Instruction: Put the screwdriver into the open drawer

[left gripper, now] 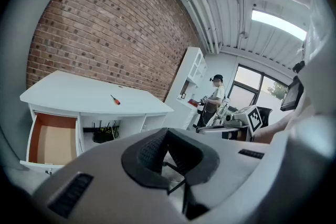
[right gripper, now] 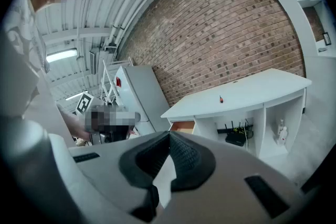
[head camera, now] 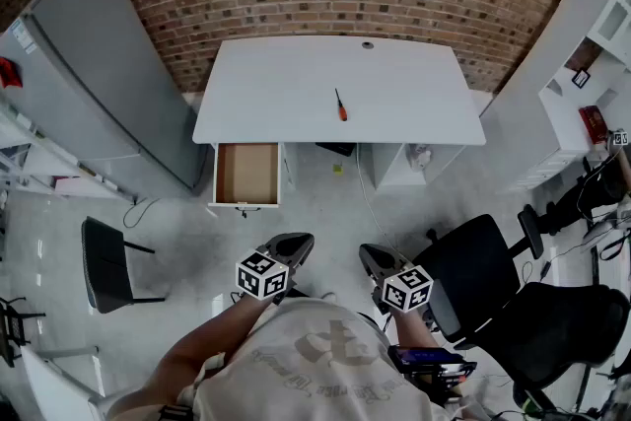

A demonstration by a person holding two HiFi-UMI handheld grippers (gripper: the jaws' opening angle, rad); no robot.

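left gripper [head camera: 296,243] and right gripper [head camera: 372,256] closed, empty, well short of the desk [head camera: 296,84]; person should step in, open the right, pinch the screwdriver [head camera: 340,105] mid-handle, carry to drawer [head camera: 246,175].

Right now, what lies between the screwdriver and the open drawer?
Nothing but bare desktop: in the head view the screwdriver lies on the white desk, and the stretch down-left to the open drawer holds no object.
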